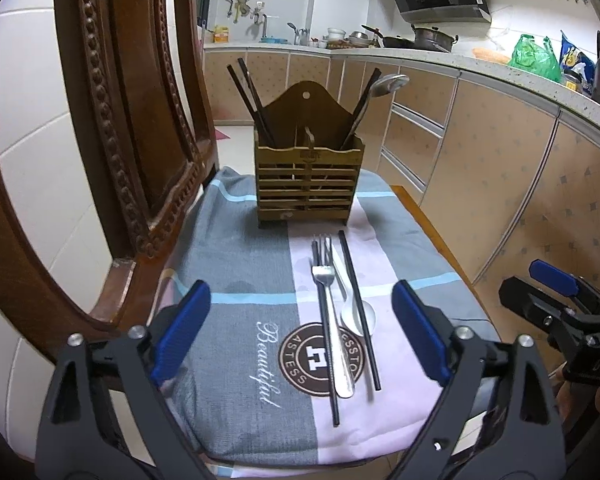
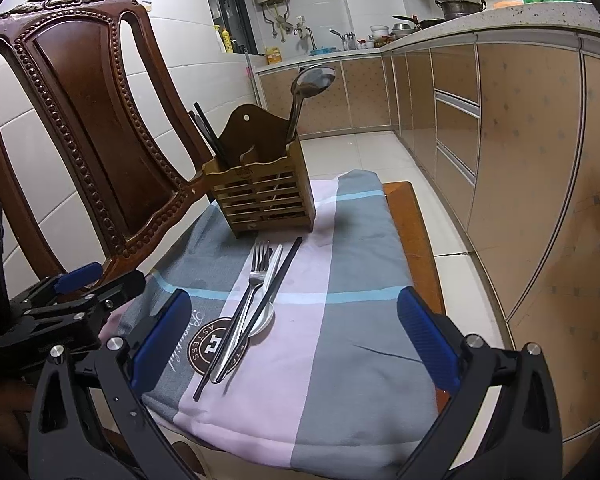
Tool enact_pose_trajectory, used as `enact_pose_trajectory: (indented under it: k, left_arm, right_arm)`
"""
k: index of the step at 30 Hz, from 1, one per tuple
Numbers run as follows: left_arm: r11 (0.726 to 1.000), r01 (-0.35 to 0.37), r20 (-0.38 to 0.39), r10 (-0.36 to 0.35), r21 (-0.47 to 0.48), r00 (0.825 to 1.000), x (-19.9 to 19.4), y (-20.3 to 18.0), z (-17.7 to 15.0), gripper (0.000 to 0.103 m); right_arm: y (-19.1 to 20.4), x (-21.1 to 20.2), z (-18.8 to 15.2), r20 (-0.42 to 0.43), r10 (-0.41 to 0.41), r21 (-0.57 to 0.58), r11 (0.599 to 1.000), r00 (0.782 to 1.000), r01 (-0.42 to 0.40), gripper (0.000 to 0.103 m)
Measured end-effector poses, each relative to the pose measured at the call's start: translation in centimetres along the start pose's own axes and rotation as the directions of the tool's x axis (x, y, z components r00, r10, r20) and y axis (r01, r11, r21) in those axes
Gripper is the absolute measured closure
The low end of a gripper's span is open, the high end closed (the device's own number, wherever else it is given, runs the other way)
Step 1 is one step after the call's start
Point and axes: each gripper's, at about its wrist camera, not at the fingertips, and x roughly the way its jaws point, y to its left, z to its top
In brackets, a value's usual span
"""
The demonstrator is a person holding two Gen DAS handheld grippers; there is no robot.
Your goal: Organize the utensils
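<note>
A wooden utensil holder [image 1: 309, 176] [image 2: 263, 196] stands at the far end of a cloth-covered chair seat. It holds dark chopsticks [image 1: 249, 96] on its left and a metal ladle [image 1: 382, 90] [image 2: 310, 84] on its right. In front of it lie a steel fork [image 1: 327, 300] [image 2: 249, 300], a white spoon [image 1: 354, 308] [image 2: 262, 316] and two black chopsticks [image 1: 358, 304] [image 2: 276, 280], bunched together. My left gripper [image 1: 300, 332] is open and empty, just short of them. My right gripper [image 2: 296, 340] is open and empty, with the utensils to its left.
The carved wooden chair back [image 1: 112, 120] [image 2: 84, 128] rises on the left. The patterned cloth [image 1: 236, 272] [image 2: 352, 280] covers the seat. Kitchen cabinets [image 1: 500, 184] and a cluttered counter [image 1: 540, 76] run along the right. Tiled floor [image 2: 364, 152] lies beyond.
</note>
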Motion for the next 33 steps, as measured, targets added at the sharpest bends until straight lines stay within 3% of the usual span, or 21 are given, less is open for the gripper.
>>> enact_pose_trajectory:
  k: [3,6,10,15,20,22,26,33]
  left_arm:
    - [1.0,0.019,-0.01,-0.019,0.009,1.0,0.7,0.0,0.4,0.024]
    - [0.996,0.022,-0.015,-0.021,0.083,1.0,1.9,-0.5,1.8,0.026]
    - [0.99,0.052,-0.026,-0.049,0.13,0.998,4.7,-0.3,3.3,0.037]
    - [0.975,0.148,-0.134,-0.126,0.165,0.983,11.2,-0.2,3.8,0.05]
    - [0.971,0.129,-0.176,-0.094,0.199,0.98,15.7,-0.5,2.9,0.057]
    - [0.97,0.153,-0.192,-0.116,0.19,0.974,16.8,-0.6,2.9,0.058]
    - [0.961,0.151,-0.197,-0.107,0.229,0.975,18.4,-1.4,3.2,0.061]
    - [0.963,0.159,-0.226,-0.109,0.217,0.968,20.3,-1.5,3.6,0.066]
  right_arm:
    - [0.0,0.1,0.1,-0.001,0.002,0.003,1.0,1.0,-0.002,0.003]
    - [0.0,0.1,0.2,-0.005,0.007,0.011,1.0,1.0,-0.007,0.003]
    - [0.0,0.2,0.4,-0.007,0.02,0.019,1.0,1.0,-0.019,0.003]
    - [-0.4,0.7,0.3,-0.029,0.023,0.027,0.999,0.999,-0.022,0.003]
    - [-1.1,1.4,0.3,-0.049,0.022,0.046,0.999,0.999,-0.02,0.003]
    - [-1.3,1.7,0.4,-0.055,0.023,0.053,0.998,0.998,-0.02,0.003]
    - [-1.8,2.1,0.4,-0.07,0.027,0.065,0.998,0.997,-0.022,0.003]
    - [-2.1,2.8,0.4,-0.087,0.032,0.079,0.997,0.996,-0.025,0.003]
